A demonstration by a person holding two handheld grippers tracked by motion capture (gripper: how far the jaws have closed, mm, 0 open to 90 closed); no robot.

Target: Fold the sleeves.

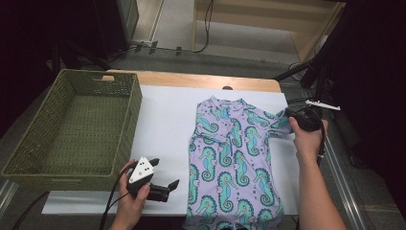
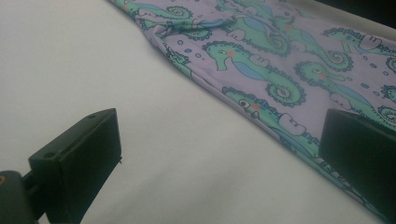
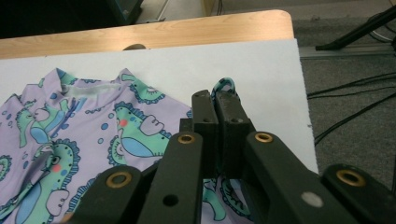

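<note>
On the desk (image 1: 163,120) our seahorse shirt (image 1: 230,163) lies flat; our right hand-held gripper (image 3: 217,100) pinches its sleeve tip, jaws closed on cloth. Our left hand-held gripper (image 1: 165,175), jaws wide, hovers beside the hem. We should fold the sleeve inward slowly, low. Open white room lies leftward, before the basket (image 1: 28,158).

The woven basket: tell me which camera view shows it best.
The high view. There the green woven basket stands whole at the table's left side, rim, walls and bare inside all visible. The left and right gripper views look at the seahorse-print shirt and white table cover instead.
</note>
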